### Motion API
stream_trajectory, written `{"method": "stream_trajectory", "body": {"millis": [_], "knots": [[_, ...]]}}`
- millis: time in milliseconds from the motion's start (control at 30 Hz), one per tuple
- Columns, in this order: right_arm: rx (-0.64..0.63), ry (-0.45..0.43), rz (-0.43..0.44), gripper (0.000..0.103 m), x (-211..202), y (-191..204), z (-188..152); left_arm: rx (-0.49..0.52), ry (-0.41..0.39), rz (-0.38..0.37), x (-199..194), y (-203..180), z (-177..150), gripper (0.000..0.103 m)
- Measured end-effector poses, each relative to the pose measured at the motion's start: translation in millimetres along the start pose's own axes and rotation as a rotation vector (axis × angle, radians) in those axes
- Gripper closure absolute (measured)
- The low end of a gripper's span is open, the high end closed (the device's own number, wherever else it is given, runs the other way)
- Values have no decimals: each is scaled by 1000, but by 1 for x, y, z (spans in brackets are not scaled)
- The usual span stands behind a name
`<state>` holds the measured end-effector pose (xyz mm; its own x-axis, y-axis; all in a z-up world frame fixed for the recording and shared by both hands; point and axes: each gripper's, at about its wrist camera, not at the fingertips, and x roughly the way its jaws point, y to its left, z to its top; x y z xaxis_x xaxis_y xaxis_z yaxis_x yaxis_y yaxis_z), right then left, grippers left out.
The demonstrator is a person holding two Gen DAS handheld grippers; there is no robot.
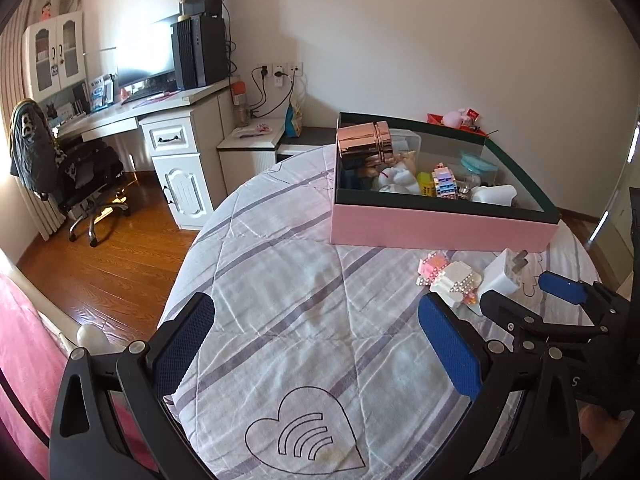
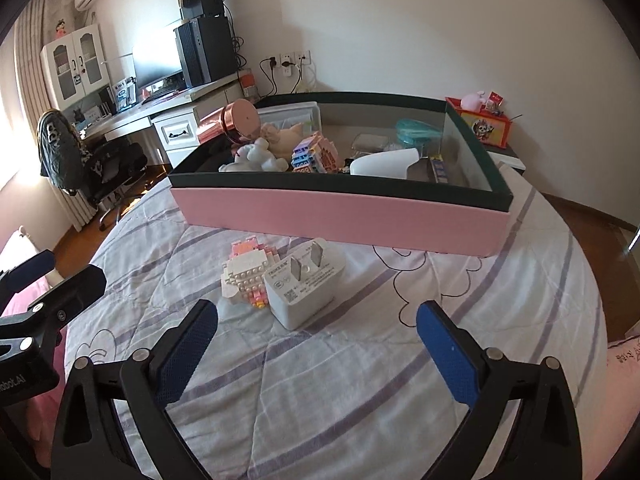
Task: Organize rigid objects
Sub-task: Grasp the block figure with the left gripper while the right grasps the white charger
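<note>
While both grippers' fingers gape empty, the pink box holds toys (plush, bricks, copper tin).

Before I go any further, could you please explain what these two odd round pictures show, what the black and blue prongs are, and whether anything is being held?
No robot here: a person holds a two-finger gripper in each hand, each with a fisheye camera looking along its fingers. One picture is from the left gripper, the other from the right gripper. The blue-padded prongs are their fingers. Both stand open and hold nothing.

They hover over a bed with a striped quilt. On it lie a white charger plug and, touching it, a small pink and white brick model. Behind them stands a pink box, already holding toys, a copper-coloured tin and other things. The charger lies just ahead of the right gripper, likely the next pick.
</note>
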<state>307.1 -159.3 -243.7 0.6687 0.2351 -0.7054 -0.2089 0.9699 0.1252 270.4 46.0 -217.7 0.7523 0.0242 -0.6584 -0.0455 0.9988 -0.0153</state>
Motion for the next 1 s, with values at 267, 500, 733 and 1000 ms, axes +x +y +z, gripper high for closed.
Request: {"method": "stream_trajectory", "body": {"millis": [267, 500, 733, 1000], "knots": [[-5, 50, 86, 51, 25, -8, 9, 3, 33, -32, 20, -6, 6, 0], [-45, 21, 25, 59, 12, -16, 6, 48, 78, -98, 36, -39, 8, 0], [-20, 2, -54, 59, -5, -50, 1, 95, 137, -101, 64, -81, 17, 0], [31, 11, 10, 59, 0, -67, 0, 111, 203, -73, 103, -101, 20, 13]]}}
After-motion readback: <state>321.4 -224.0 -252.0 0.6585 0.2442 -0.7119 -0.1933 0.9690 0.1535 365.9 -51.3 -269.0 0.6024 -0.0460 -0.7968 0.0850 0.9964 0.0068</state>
